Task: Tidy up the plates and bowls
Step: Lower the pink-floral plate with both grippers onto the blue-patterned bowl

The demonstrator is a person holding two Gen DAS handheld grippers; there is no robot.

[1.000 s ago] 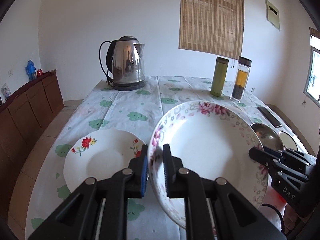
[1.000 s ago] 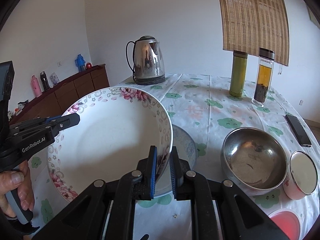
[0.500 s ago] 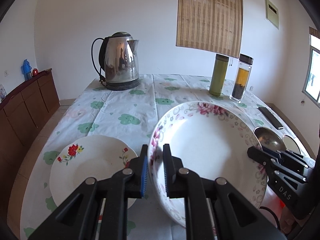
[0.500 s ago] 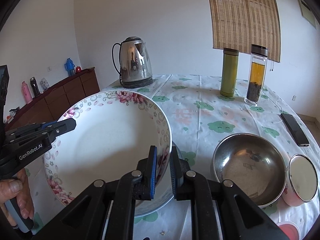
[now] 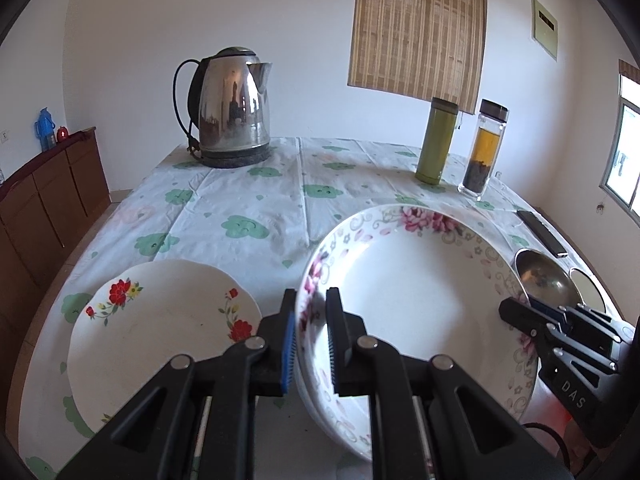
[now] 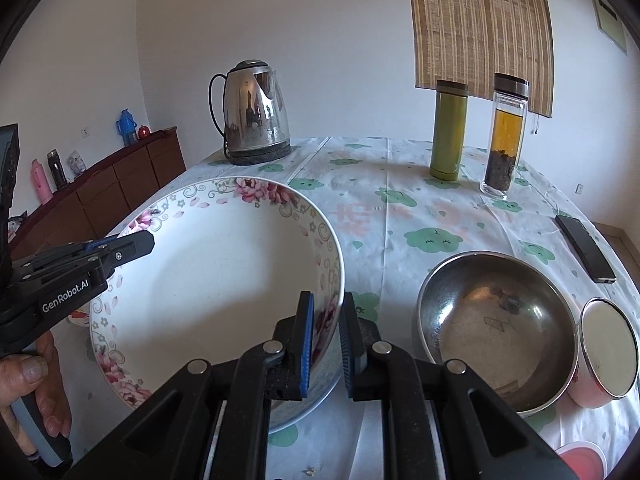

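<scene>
My left claw (image 5: 311, 342) and right claw (image 6: 325, 346) each clench opposite rims of the flowered bowl (image 5: 416, 296), held over the table (image 5: 256, 200), right of the plate (image 5: 160, 332), left of the steel bowl (image 6: 496, 332).

- Left wrist view: sits close behind the left gripper (image 5: 311, 340); looks forward and downward along the table (image 5: 240, 200); kettle (image 5: 232, 108) upper left of centre.
- Right wrist view: same arrangement behind the right gripper (image 6: 326, 342); steel bowl (image 6: 496, 328) lower right.
- Shared: floral bowl (image 6: 216, 280), kettle, two bottles (image 6: 448, 128), blind (image 6: 480, 20); each gripper appears in the other's frame edge.
</scene>
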